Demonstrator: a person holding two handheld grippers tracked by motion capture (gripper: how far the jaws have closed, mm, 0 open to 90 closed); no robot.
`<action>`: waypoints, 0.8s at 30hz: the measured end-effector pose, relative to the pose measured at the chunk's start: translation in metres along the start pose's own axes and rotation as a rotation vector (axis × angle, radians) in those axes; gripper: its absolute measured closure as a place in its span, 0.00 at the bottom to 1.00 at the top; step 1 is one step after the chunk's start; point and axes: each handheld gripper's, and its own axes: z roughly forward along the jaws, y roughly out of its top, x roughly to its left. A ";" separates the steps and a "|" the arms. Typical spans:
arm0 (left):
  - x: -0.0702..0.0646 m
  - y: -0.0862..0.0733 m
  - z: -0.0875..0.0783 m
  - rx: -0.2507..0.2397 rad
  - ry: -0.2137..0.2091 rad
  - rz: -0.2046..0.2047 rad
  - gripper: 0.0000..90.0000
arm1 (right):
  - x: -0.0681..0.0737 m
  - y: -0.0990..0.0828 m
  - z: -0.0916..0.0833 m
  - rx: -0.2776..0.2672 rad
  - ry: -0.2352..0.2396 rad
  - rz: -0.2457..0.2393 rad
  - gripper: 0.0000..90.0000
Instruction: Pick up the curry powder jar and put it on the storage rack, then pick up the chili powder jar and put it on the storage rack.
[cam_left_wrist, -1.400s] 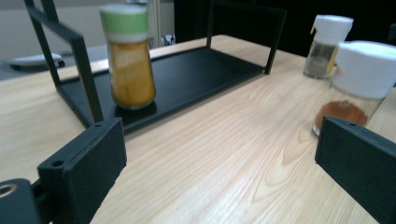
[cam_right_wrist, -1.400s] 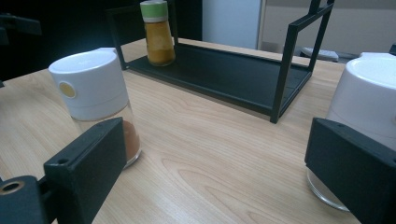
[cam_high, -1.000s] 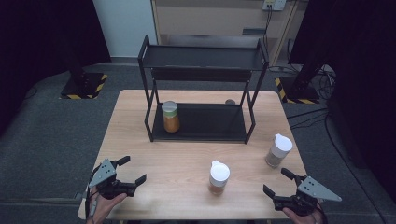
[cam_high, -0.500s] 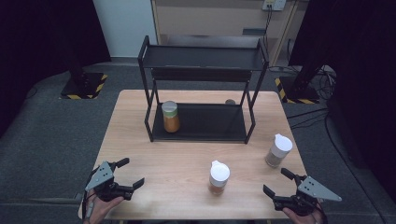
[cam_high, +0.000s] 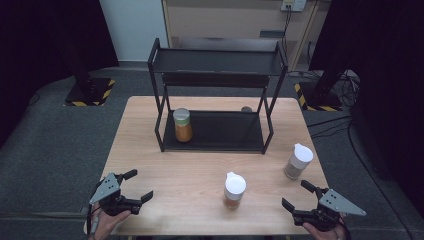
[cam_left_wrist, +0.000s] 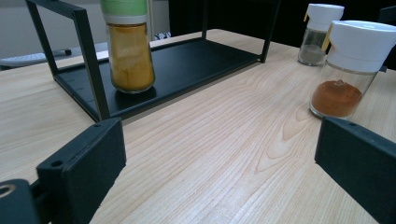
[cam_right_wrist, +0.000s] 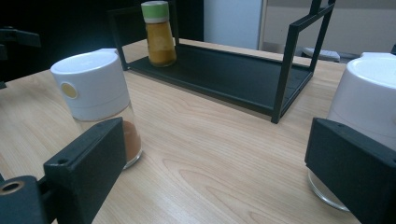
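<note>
Both grippers are held at the near table edge, left gripper (cam_high: 134, 186) and right gripper (cam_high: 296, 195), jaws spread, nothing gripped. Approach step judged: two white-capped jars, one mid-near (cam_high: 234, 190), one right (cam_high: 298, 161), are still loose on the table (cam_high: 200, 165). Next, closing on one is needed. One green-capped jar (cam_high: 182, 125) is already on the far rack (cam_high: 215, 132).

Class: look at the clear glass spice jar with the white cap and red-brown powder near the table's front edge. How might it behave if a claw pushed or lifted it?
The clear glass spice jar with the white cap stands tall on a narrow base, so a high push would probably tip it. Its smooth glass may slip and could break if dropped. Only its bottom holds powder, so it is likely light.
</note>
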 end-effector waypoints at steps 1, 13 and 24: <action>0.000 0.000 0.000 -0.001 -0.001 -0.001 0.01 | 0.000 0.000 0.000 -0.001 0.000 -0.001 0.07; 0.001 0.000 -0.001 -0.001 -0.007 -0.005 0.01 | 0.003 0.003 0.001 0.005 -0.007 0.003 0.05; 0.001 -0.001 -0.002 0.002 0.002 -0.012 0.01 | 0.011 0.013 0.001 0.001 0.007 0.010 0.03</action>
